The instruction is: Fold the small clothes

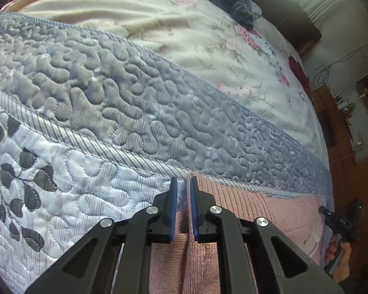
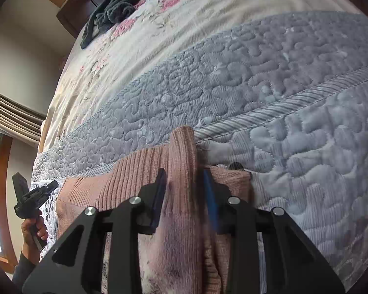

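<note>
A pink ribbed knit garment [image 1: 245, 210] is lying on a grey and pale-blue quilted bedspread [image 1: 139, 103], and both hand-held grippers are working at it.

The left gripper [image 1: 183, 183] is pointing forward with its blue-padded fingers [image 1: 173, 203] drawn close, only a narrow slot showing between them. An edge of the pink knit is running up through that slot, so the jaws are pinching the garment; the rest of the knit is spreading out to this gripper's right and beneath it. Far off to its right, at the bed's edge, the other tool is showing in a hand [image 1: 338, 257].

The right gripper [image 2: 185, 178] is standing with its fingers [image 2: 209, 196] set wider, and a thick rolled fold of the same pink garment [image 2: 181, 171] is filling the gap between them, rising past the tips. The pads are pressing against this fold on both sides. More knit is lying flat to this gripper's left.

Beyond both grippers, a cream floral sheet [image 2: 135, 49] is carrying a crumpled dark grey cloth [image 2: 115, 9].
</note>
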`<state>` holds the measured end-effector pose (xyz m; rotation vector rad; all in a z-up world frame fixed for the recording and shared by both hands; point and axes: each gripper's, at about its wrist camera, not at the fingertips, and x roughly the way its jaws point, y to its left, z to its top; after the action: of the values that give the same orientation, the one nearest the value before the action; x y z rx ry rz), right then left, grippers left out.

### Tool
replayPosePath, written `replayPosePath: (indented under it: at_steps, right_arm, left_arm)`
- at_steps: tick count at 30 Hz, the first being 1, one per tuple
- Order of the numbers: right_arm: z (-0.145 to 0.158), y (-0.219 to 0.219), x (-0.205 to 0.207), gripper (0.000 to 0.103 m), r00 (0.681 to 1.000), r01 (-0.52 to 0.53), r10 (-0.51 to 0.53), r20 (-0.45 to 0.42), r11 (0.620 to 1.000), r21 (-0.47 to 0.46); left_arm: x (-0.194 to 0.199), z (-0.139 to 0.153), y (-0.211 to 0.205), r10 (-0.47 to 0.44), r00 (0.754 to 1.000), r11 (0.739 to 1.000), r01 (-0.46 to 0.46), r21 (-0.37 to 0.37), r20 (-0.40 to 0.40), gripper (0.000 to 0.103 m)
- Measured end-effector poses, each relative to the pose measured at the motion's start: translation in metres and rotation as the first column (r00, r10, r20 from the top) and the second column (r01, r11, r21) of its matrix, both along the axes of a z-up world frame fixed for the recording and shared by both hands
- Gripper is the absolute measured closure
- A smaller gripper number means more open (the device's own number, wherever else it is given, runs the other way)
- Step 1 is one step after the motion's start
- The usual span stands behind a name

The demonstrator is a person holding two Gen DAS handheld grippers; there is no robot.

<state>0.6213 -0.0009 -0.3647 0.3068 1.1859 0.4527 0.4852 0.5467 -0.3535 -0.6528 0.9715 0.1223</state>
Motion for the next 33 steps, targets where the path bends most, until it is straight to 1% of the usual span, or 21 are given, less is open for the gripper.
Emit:
replayPosePath:
  at_steps: [2,4,5,7,8,9,10,11,12,13,14,15,17,19,22,23,25,27,28,30,33]
  right_arm:
    - [0.019,-0.012,-0.027,0.067,0.997,-0.011,0.007,0.078,0.998,0.057]
    - [0.021,-0.016,-0.052,0.066,0.995,-0.045,0.038,0.089,0.996,0.078]
    - [0.013,-0.016,-0.058,0.066,0.996,-0.058,0.053,0.067,0.995,0.077]
    - [-0.01,-0.012,-0.061,0.069,0.997,-0.08,0.08,0.004,0.996,0.036]
    - [-0.016,-0.014,-0.061,0.076,0.997,-0.081,0.081,-0.001,0.996,0.029]
    - [-0.015,-0.018,-0.061,0.082,0.998,-0.061,0.061,-0.006,0.998,0.022]
    - [-0.008,-0.022,-0.063,0.082,1.0,-0.026,0.026,-0.015,1.0,0.012]
    - [0.003,-0.024,-0.069,0.07,1.0,-0.001,0.001,-0.002,1.0,-0.015]
    - [0.019,-0.021,-0.08,0.058,0.999,-0.012,0.014,0.044,0.999,-0.05]
    - [0.037,-0.011,-0.098,0.054,0.991,-0.065,0.075,0.11,0.994,-0.09]
    - [0.051,0.005,-0.121,0.042,0.974,-0.126,0.152,0.168,0.98,-0.156]
    - [0.062,0.026,-0.149,0.029,0.945,-0.19,0.242,0.219,0.954,-0.233]
    - [0.067,0.075,-0.215,0.018,0.857,-0.323,0.434,0.277,0.872,-0.369]
    - [0.055,0.13,-0.285,0.017,0.728,-0.457,0.627,0.277,0.746,-0.484]
    - [0.037,0.201,-0.363,0.018,0.537,-0.519,0.79,0.296,0.585,-0.623]
    - [0.032,0.222,-0.379,0.019,0.489,-0.535,0.821,0.295,0.55,-0.642]
    - [0.019,0.26,-0.402,0.019,0.422,-0.534,0.864,0.275,0.483,-0.694]
    - [0.001,0.29,-0.409,0.02,0.379,-0.467,0.891,0.249,0.416,-0.78]
    - [-0.007,0.302,-0.408,0.022,0.373,-0.445,0.899,0.23,0.391,-0.806]
    - [-0.02,0.321,-0.4,0.03,0.377,-0.414,0.907,0.189,0.347,-0.842]
    - [-0.033,0.336,-0.388,0.03,0.379,-0.337,0.909,0.172,0.309,-0.889]
  left_arm:
    - [-0.017,0.022,-0.011,-0.056,0.994,0.998,0.06,-0.036,0.097,0.091]
    - [-0.025,0.023,-0.031,-0.157,0.98,0.979,0.172,-0.112,0.124,0.09]
    - [-0.024,0.015,-0.043,-0.2,0.976,0.972,0.209,-0.105,0.086,0.088]
    - [-0.02,-0.015,-0.053,-0.226,0.973,0.973,0.223,-0.059,-0.054,0.089]
    - [-0.021,-0.03,-0.05,-0.212,0.971,0.977,0.207,-0.058,-0.106,0.094]
    - [-0.024,-0.036,-0.043,-0.198,0.975,0.978,0.19,-0.084,-0.103,0.095]
    - [-0.028,-0.033,-0.036,-0.175,0.98,0.98,0.164,-0.109,-0.098,0.097]
    - [-0.033,-0.023,-0.03,-0.156,0.985,0.981,0.145,-0.126,-0.076,0.087]
    - [-0.039,-0.011,-0.025,-0.15,0.988,0.981,0.144,-0.133,-0.039,0.072]
    - [-0.047,0.002,-0.021,-0.15,0.989,0.981,0.149,-0.123,-0.002,0.037]
    - [-0.056,0.014,-0.017,-0.144,0.989,0.984,0.146,-0.1,0.029,0.022]
    - [-0.065,0.021,-0.011,-0.137,0.99,0.986,0.14,-0.087,0.04,0.019]
    - [-0.074,0.018,0.007,-0.124,0.992,0.984,0.124,-0.132,0.008,0.016]
    - [-0.077,0.001,0.022,-0.109,0.992,0.975,0.093,-0.204,-0.069,0.016]
    - [-0.081,-0.027,0.024,-0.147,0.98,0.944,0.098,-0.315,-0.135,0.016]
    - [-0.079,-0.034,0.023,-0.16,0.978,0.934,0.105,-0.343,-0.137,0.016]
    - [-0.077,-0.039,0.023,-0.167,0.977,0.921,0.105,-0.376,-0.135,0.016]
    - [-0.072,-0.044,0.028,-0.166,0.978,0.907,0.101,-0.408,-0.126,0.016]
    - [-0.069,-0.046,0.031,-0.168,0.978,0.902,0.102,-0.42,-0.122,0.016]
    - [-0.061,-0.048,0.033,-0.184,0.976,0.896,0.117,-0.427,-0.118,0.016]
    - [-0.05,-0.048,0.031,-0.222,0.97,0.887,0.158,-0.433,-0.101,0.016]
